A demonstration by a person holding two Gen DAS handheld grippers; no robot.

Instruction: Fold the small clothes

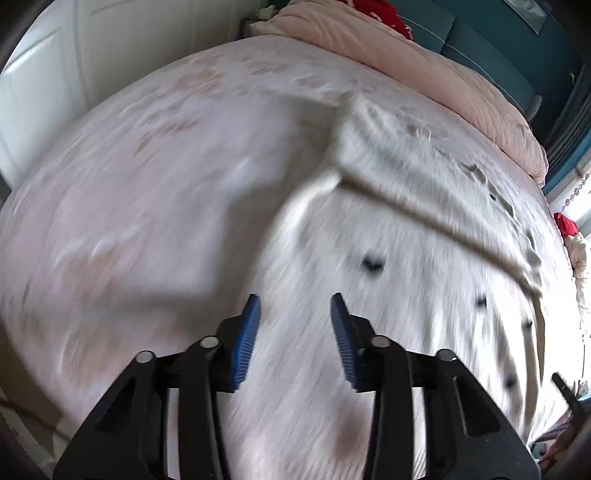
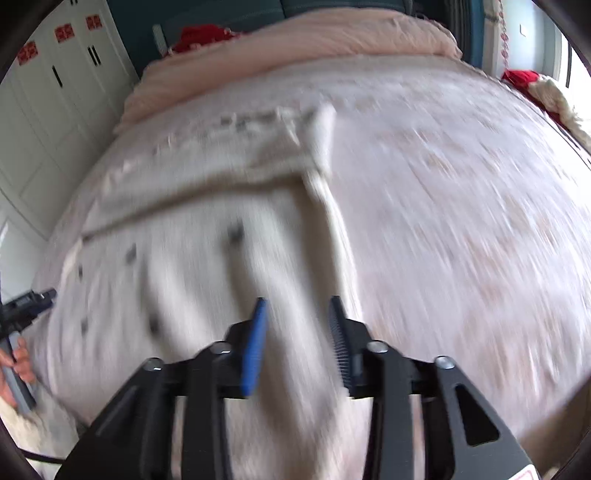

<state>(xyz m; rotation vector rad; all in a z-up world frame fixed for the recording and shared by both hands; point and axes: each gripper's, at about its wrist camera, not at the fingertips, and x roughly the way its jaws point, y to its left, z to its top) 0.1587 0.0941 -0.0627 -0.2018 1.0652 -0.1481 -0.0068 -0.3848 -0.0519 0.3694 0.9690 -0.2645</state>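
A: Where's the garment?

B: The white garment (image 1: 424, 236) with small dark marks lies spread on the bed (image 1: 147, 166), its far part already doubled over along a straight edge. The left gripper (image 1: 295, 334) is above its near left area, the right gripper (image 2: 299, 341) above its near right edge. Both sets of jaws are spread, with nothing between them.

A: How should the next fold go?

B: I'd judge it wants both near corners pinched at once, through every layer, then lifted evenly and laid to meet the folded edge, so the cloth doesn't skew.

A: Anything unclear?

B: Plenty. Both views are smeared by motion, so the hem, any sleeves and the marks' shape can't be made out. The garment's near edge is hidden behind the grippers. Beyond lie a pink quilt (image 1: 424, 62) and something red (image 1: 384, 14).
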